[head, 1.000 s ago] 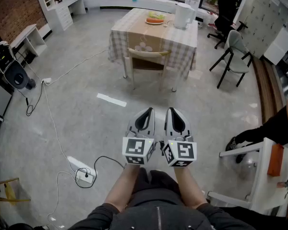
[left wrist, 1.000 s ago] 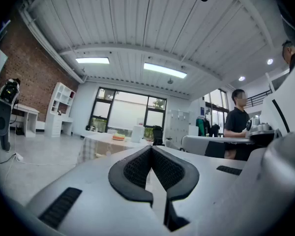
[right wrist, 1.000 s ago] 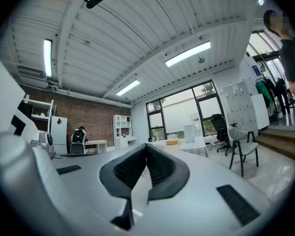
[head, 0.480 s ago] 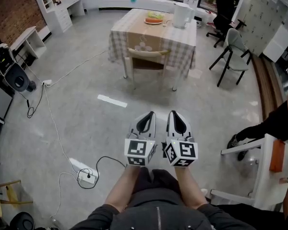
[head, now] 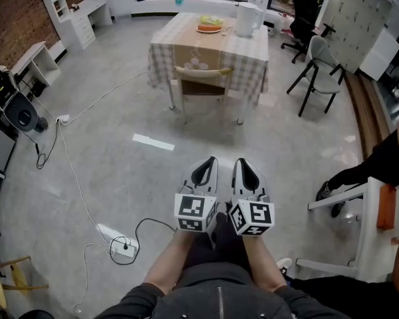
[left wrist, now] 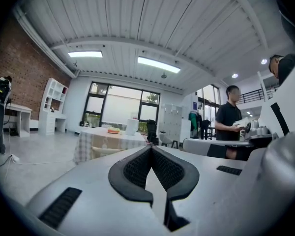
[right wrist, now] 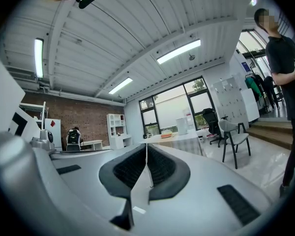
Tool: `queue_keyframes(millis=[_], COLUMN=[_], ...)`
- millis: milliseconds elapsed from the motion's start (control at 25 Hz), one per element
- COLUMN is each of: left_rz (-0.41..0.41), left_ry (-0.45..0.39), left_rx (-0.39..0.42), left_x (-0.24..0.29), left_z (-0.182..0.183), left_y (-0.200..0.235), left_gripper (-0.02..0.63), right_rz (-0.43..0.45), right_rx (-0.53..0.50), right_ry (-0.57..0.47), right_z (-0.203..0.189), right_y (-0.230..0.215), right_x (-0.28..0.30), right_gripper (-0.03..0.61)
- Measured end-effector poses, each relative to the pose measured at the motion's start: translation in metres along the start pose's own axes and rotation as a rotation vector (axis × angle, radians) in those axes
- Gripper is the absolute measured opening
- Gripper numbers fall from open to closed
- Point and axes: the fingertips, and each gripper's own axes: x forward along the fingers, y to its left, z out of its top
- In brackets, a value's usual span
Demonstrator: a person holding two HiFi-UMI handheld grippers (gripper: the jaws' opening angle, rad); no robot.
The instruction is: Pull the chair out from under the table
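Head view, grippers: my left gripper (head: 208, 159) and right gripper (head: 242, 161) sit side by side and level. Both are pressed together and empty, aimed at the bench (head: 165, 53); I judge the approach has barely begun.
Head view, chair: the chair (head: 201, 80) is tucked under the near side of the bench, only its back and legs showing, well apart from me.
Head view, on the bench: a plate (head: 210, 25) and a white jug (head: 247, 20) stand at its far end; a rough tug might shake them.
Head view, the way in: bare floor (head: 120, 158) lies on the near side of the bench. A cable (head: 72, 175) and power strip (head: 124, 248) lie left of my line, and a grey chair (head: 322, 72) stands right of the bench.
Left gripper view: the jaws meet with nothing between them. The bench (left wrist: 88, 144) is small beyond the tips, and a person (left wrist: 230, 122) stands right of it.
Right gripper view: the jaws are closed on nothing. The bench (right wrist: 178, 136) is ahead, with the grey chair (right wrist: 234, 135) right of it.
Next need: a gripper must spread before it can take the chair's back.
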Motion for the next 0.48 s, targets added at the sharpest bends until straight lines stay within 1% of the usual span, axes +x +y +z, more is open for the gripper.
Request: queue_keyframes(millis=[200,360,480], left_rz=[0.009,0.019,0.030], left_ry=[0.015,0.016,0.016], left_rx=[-0.003,-0.002,-0.004], left_x=[0.011,0.027,0.047], left_z=[-0.009,-0.011,-0.006], left_y=[-0.001,0.011,0.018], left_gripper=[0.009,0.009,0.009], right_rz=[-0.009,-0.012,-0.002], right_rx=[0.007,0.009,0.015], right_ry=[0.026,0.040,0.042], right_z=[-0.012,-0.018,-0.014], right_y=[-0.014,-0.024,-0.033], right_x=[0.007,0.028,0.049], right_gripper=[0.014,0.014,0.014])
